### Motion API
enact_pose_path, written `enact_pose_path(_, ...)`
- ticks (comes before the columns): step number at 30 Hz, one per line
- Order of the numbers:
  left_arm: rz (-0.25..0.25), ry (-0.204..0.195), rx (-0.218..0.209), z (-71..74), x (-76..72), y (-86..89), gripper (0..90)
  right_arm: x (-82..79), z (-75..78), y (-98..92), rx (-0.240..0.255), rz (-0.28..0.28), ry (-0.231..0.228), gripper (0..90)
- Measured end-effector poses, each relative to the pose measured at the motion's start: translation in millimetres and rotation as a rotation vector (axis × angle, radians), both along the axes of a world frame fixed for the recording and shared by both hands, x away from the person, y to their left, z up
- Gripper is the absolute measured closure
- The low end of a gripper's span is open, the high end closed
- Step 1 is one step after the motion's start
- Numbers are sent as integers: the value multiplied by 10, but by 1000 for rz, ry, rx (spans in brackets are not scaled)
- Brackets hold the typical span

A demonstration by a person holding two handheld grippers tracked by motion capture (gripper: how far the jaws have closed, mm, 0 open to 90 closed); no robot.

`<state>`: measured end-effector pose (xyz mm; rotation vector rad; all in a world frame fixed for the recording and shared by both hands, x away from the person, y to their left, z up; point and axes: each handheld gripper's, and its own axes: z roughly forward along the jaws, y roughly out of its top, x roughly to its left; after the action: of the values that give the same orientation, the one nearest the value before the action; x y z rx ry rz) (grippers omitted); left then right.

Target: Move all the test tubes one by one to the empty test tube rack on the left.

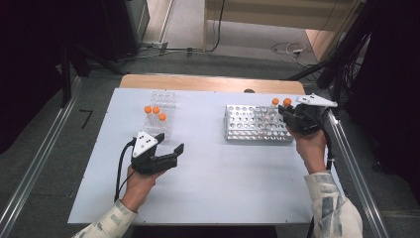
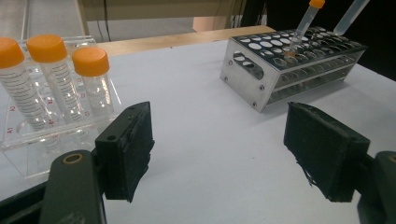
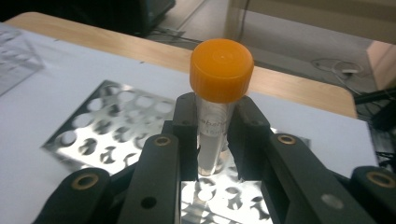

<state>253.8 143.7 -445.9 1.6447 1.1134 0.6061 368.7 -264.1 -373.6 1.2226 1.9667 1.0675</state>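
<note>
1. Your right gripper [image 3: 212, 140] is clamped on a clear tube [image 3: 212, 135] with an orange cap [image 3: 221, 69], jaws pressing its sides just below the cap. In the high view it sits over the far right corner of the metal rack [image 1: 247, 126].
2. The tube's lower end is at or in a hole; the right gripper view doesn't show how deep. A second tube [image 1: 275, 102] stands just beside it.
3. Risk: if you let go while the tube leans, it may tip or jam against the hole's edge. Swinging sideways could knock its neighbour.
4. Your left gripper [image 1: 168, 148] hovers with jaws wide apart and empty, near the plastic rack [image 1: 166, 96] holding three capped tubes [image 2: 91, 84]. Drifting towards them could topple that light rack.
</note>
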Motion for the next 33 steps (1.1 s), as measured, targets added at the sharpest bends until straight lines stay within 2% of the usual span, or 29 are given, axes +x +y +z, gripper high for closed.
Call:
enact_pose_path(9,-5,0,0,-3,-9,-21,239,-369,-116,419,20,196,34,718)
enact_pose_path(16,-11,-3,-2,-1,-19,-19,239,-478,-295,773,35,325,77,718)
enact_pose_path(21,-12,-2,-3,0,-22,-19,239,-518,-412,958,29,376,104,718)
enact_pose_path(33,-31,-9,-13,19,-52,-59,240,-647,-561,1307,1,476,142,718)
